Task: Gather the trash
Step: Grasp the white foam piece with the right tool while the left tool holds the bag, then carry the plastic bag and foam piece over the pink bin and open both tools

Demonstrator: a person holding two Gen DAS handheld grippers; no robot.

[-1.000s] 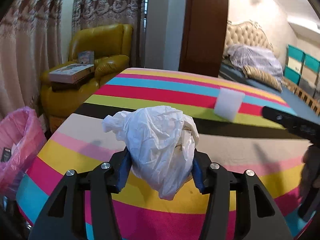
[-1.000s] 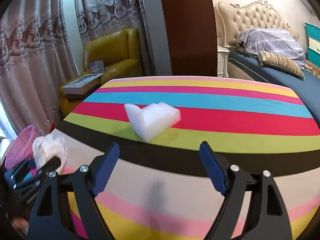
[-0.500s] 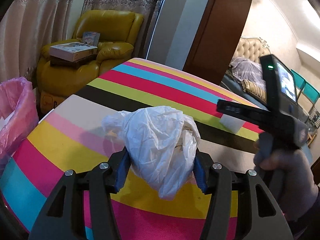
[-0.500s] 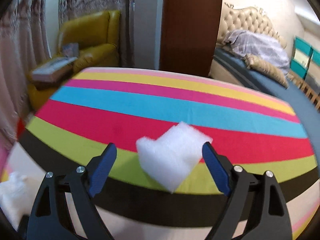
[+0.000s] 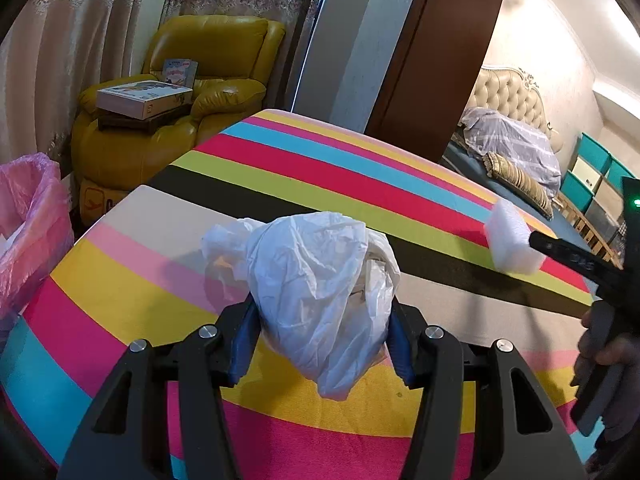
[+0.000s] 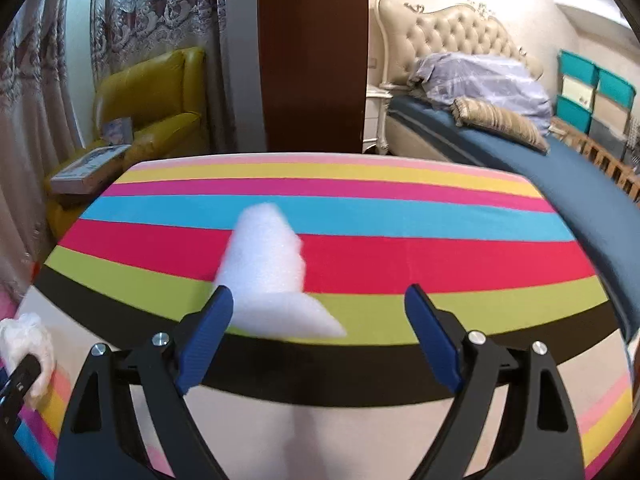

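Note:
My left gripper (image 5: 320, 340) is shut on a crumpled white plastic bag (image 5: 316, 288) and holds it above the striped table (image 5: 132, 300). The bag also shows at the left edge of the right wrist view (image 6: 28, 344). A white foam piece (image 6: 272, 276) lies on the red and green stripes. My right gripper (image 6: 320, 336) is open, its jaws on either side of the foam's near end, the left pad (image 6: 208, 332) close against it. The foam also shows in the left wrist view (image 5: 510, 240), with the right gripper's finger (image 5: 576, 256) beside it.
A bin lined with a pink bag (image 5: 28, 232) stands at the table's left. A yellow armchair (image 5: 180, 120) with boxes is behind it. A bed (image 6: 540, 160) lies to the right, past a brown door (image 6: 312, 56).
My right gripper has moved forward over the table until the foam piece sits between its open jaws. My left gripper keeps its hold on the bag and has turned slightly.

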